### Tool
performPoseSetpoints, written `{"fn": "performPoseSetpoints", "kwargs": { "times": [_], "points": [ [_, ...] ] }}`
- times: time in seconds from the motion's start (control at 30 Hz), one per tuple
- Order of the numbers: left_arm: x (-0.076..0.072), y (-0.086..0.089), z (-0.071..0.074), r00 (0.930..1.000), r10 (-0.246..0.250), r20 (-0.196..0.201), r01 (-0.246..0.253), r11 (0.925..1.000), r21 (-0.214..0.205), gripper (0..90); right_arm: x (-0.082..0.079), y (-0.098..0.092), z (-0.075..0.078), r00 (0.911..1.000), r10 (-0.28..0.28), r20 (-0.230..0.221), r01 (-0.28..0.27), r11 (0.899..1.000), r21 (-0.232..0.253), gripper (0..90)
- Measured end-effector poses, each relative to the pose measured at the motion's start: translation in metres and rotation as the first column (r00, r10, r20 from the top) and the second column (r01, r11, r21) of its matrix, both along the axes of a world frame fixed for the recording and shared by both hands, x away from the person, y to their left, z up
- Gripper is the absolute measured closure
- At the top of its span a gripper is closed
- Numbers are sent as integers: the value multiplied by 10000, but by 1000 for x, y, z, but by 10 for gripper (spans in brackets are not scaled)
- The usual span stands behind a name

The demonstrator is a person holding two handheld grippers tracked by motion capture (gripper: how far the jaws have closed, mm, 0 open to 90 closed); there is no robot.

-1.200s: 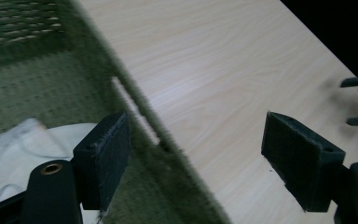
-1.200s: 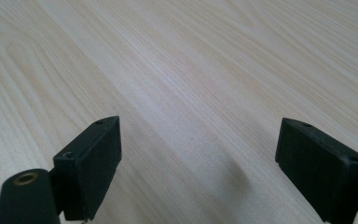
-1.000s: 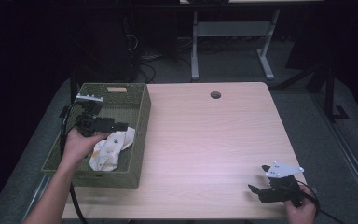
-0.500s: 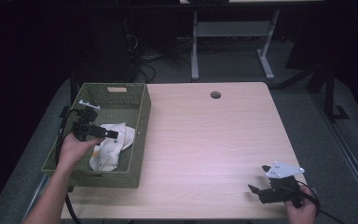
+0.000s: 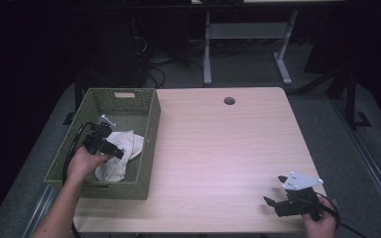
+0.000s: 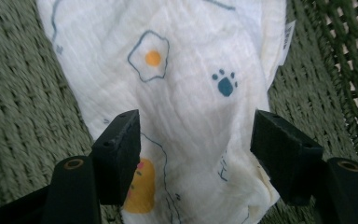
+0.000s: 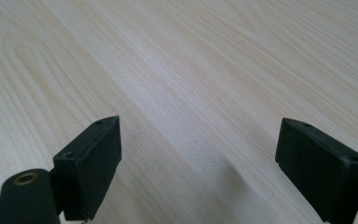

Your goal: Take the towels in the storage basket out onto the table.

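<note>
**Cloth not yet lifted from the basket**

Over the green basket [image 5: 90, 184], seen from the high view, the left gripper [image 5: 113, 150] reached down onto the white printed cloth [image 5: 124, 148], which lay crumpled on the basket floor toward the wall nearest the bare tabletop [image 5: 218, 148]. The right gripper [image 5: 274, 199] rested well apart from the basket, at the tabletop's near corner.

Close above the basket floor, the left gripper view showed the jaws straddling the cloth [image 6: 186, 93]. They had just been closing with the fabric between them, but the pads did not yet pinch it.

Far from the basket, the right gripper view showed jaws spread wide over plain wood, holding nothing.

By my judgement the pickup had only begun: grasping, lifting and taking the cloth out all remained.
</note>
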State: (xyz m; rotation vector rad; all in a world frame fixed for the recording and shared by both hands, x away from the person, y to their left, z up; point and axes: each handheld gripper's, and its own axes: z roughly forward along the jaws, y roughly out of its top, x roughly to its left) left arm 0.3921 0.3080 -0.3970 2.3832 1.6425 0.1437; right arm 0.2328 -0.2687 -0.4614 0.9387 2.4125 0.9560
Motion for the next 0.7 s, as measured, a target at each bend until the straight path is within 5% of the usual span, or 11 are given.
{"fn": "performPoseSetpoints", "kwargs": {
  "times": [0.3,0.43,0.7],
  "points": [
    [4,1,-14,9954,-4,-960,52,9988,494,337,0,0,0,10000,-3,16,3,10000,-7,140],
    [4,-3,-19,9908,-424,-1282,495,9973,534,437,-1,1,0,10000,-57,-68,57,10000,16,140],
    [3,-3,-21,9881,-404,-1482,517,9960,728,629,-1,0,0,10000,4,25,-4,10000,-11,140]
  ]
}}
